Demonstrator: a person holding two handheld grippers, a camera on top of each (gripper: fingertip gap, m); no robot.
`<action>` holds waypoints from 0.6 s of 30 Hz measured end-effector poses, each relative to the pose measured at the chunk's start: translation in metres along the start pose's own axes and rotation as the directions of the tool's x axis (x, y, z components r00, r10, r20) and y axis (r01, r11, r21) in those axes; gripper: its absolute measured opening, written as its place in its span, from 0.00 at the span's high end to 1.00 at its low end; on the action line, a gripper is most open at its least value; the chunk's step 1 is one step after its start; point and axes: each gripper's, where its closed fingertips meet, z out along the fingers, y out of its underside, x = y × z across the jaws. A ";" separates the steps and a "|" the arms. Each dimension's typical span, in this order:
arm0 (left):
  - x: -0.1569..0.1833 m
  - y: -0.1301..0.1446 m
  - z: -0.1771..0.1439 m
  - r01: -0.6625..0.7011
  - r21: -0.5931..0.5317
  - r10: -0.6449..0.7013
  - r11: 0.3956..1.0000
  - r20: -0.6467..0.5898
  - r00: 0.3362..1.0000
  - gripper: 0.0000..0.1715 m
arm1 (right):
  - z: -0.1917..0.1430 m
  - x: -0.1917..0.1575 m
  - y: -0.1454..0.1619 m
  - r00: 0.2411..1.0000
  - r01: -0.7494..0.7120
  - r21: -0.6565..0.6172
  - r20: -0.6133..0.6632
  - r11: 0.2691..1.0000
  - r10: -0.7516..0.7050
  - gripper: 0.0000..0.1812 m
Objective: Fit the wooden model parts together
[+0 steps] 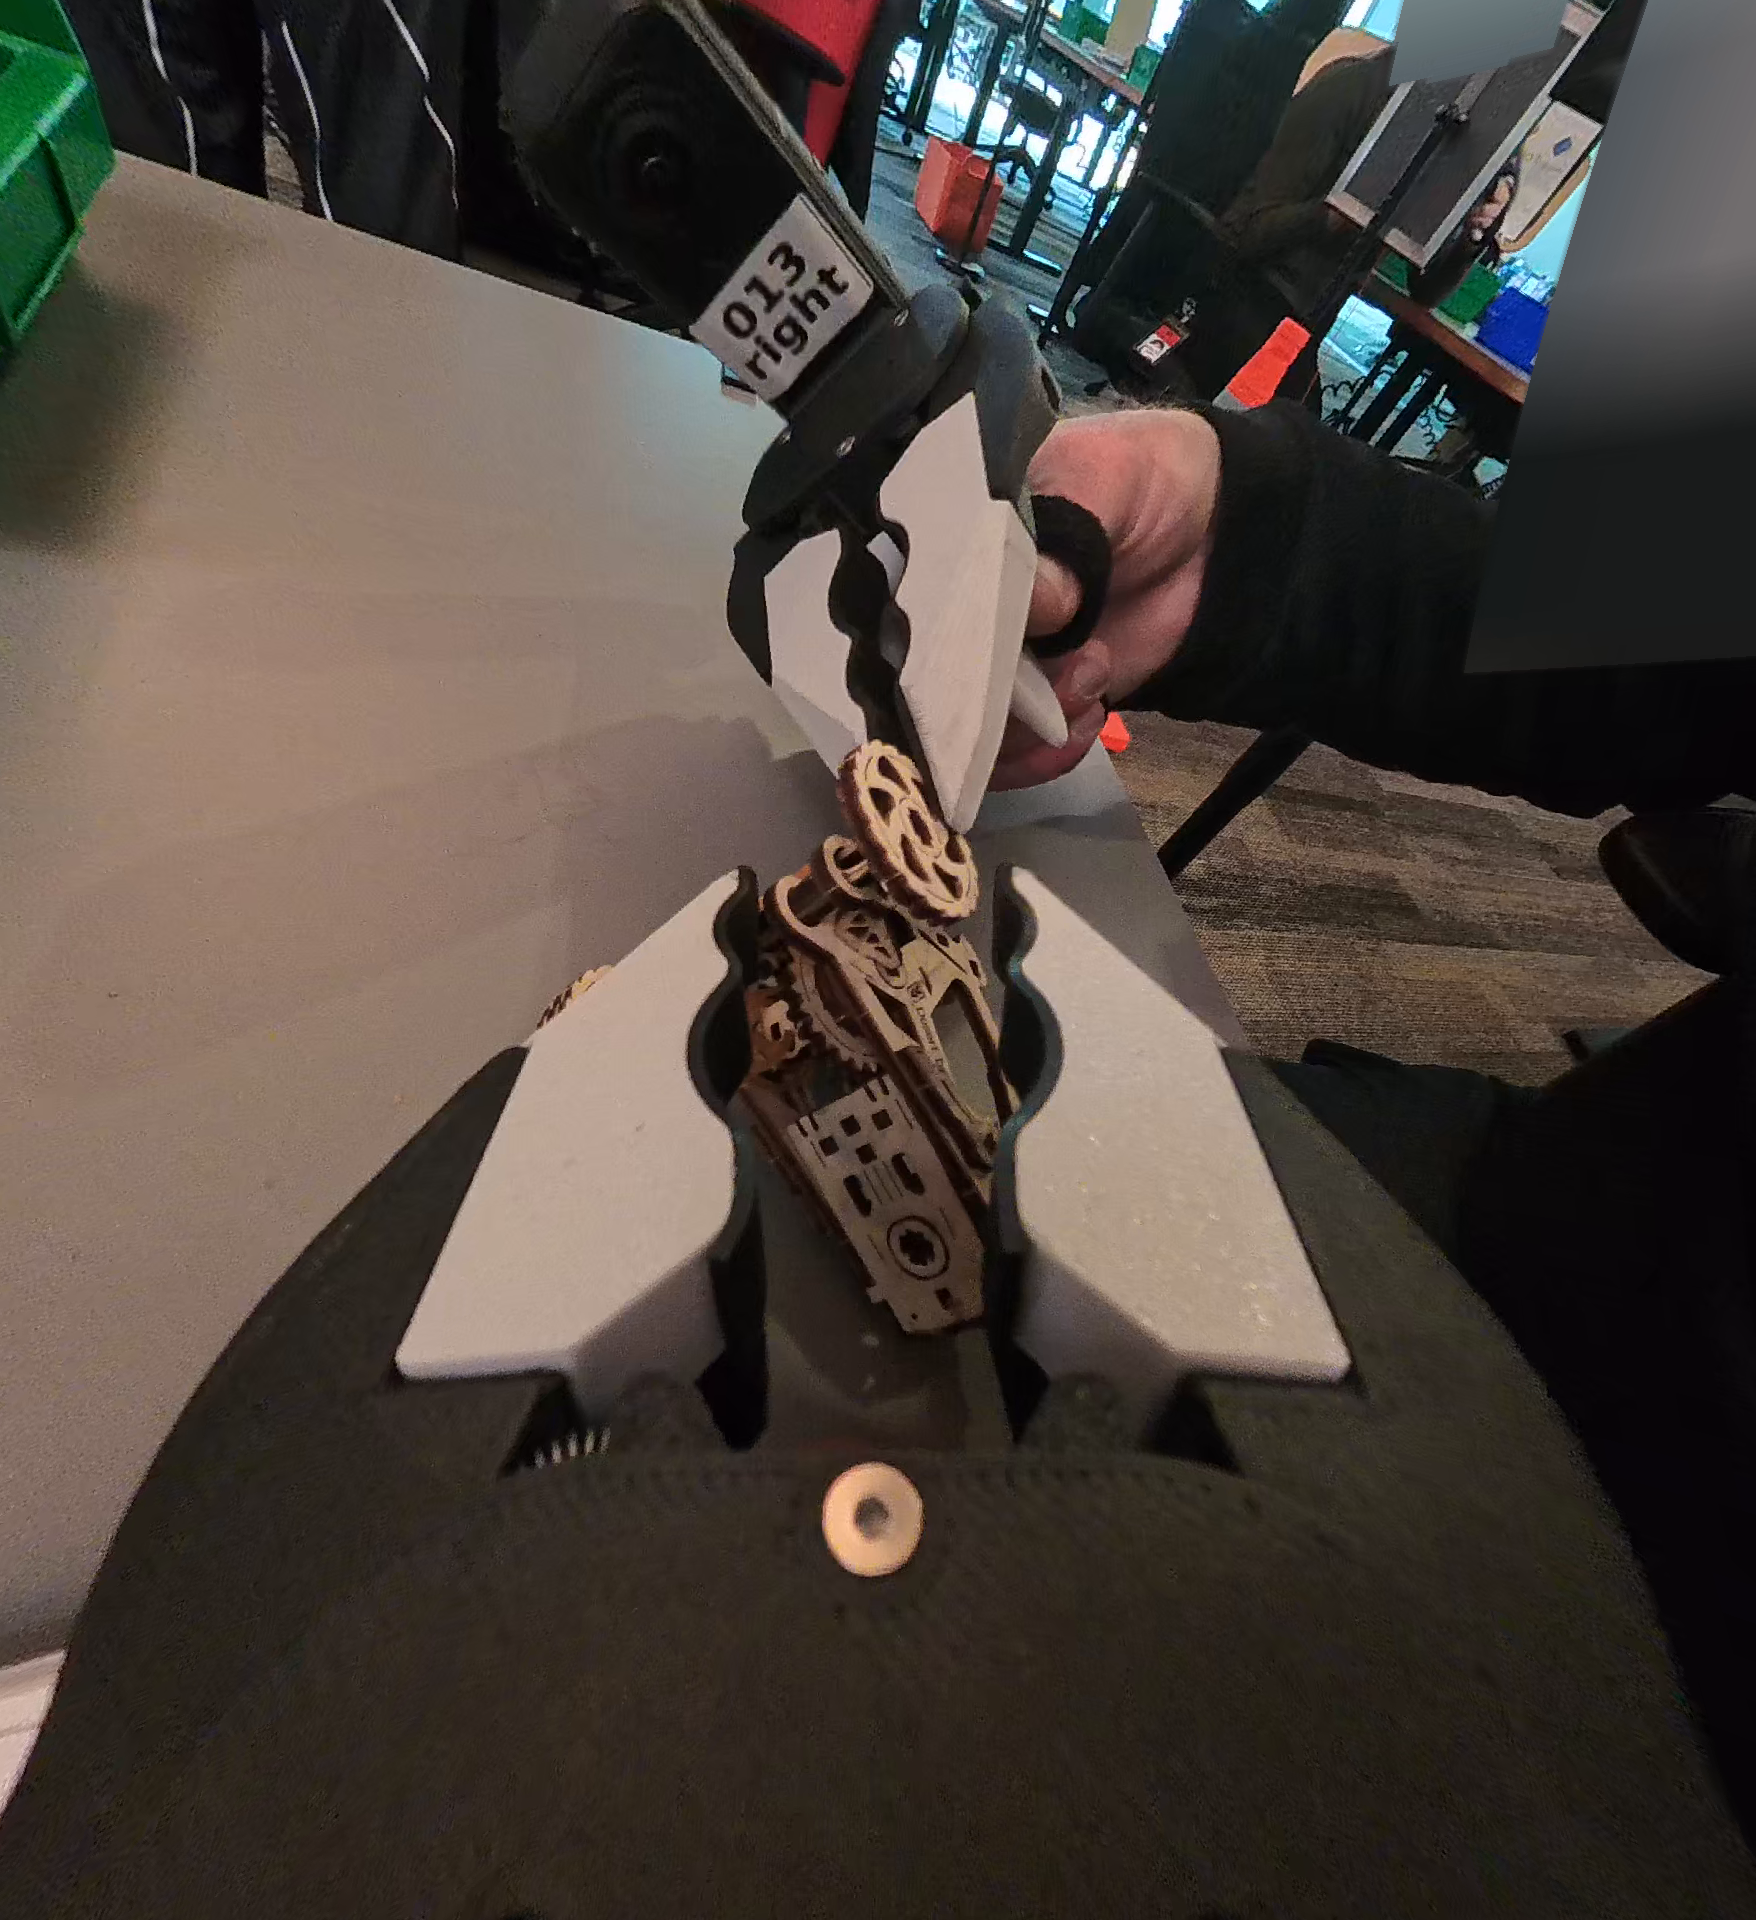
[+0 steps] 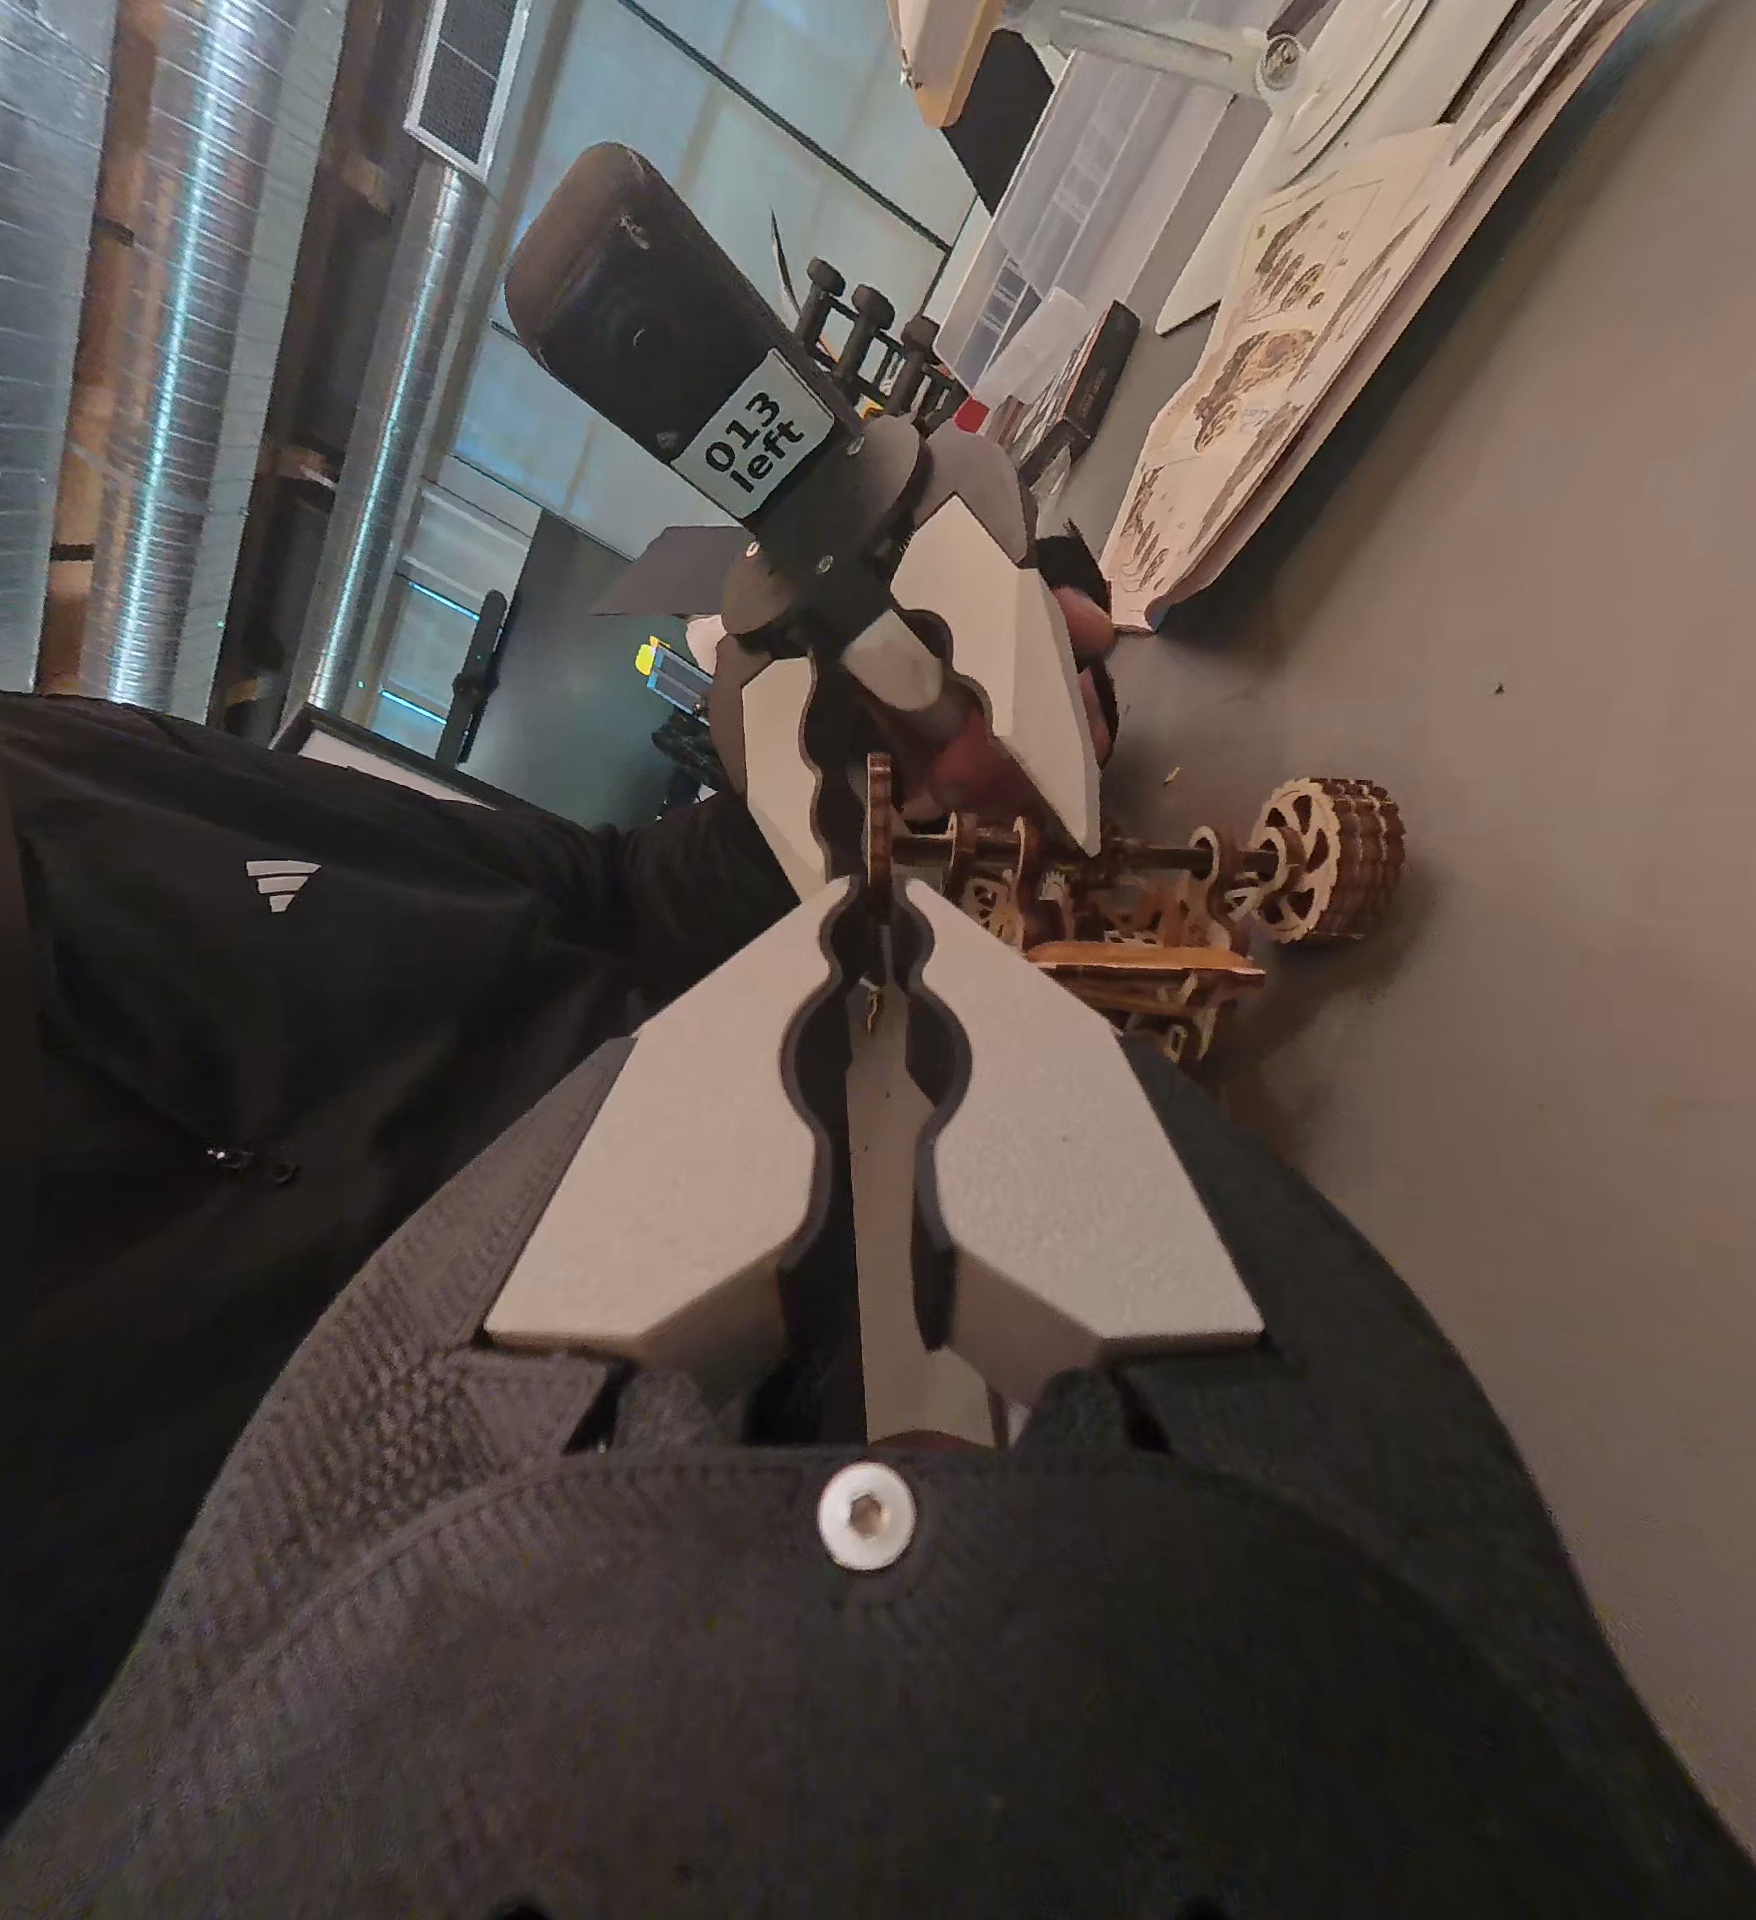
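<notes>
Chassis (image 1: 884, 1122) mostly built, gears and far-end wheel (image 2: 1321, 873) already on, gripped in left tool (image 1: 869, 935) over table (image 1: 334, 727). Right tool (image 2: 879, 914) clamped on loose wheel (image 1: 905, 831), which sat at the axle end, touching or just short, couldn't tell. Wheel seating was left, as I judged it
</notes>
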 end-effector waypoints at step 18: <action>0.000 0.000 0.004 0.011 0.003 -0.011 1.000 -0.035 0.999 0.77 | -0.007 0.000 0.000 0.999 -0.028 -0.040 0.020 0.999 0.029 0.99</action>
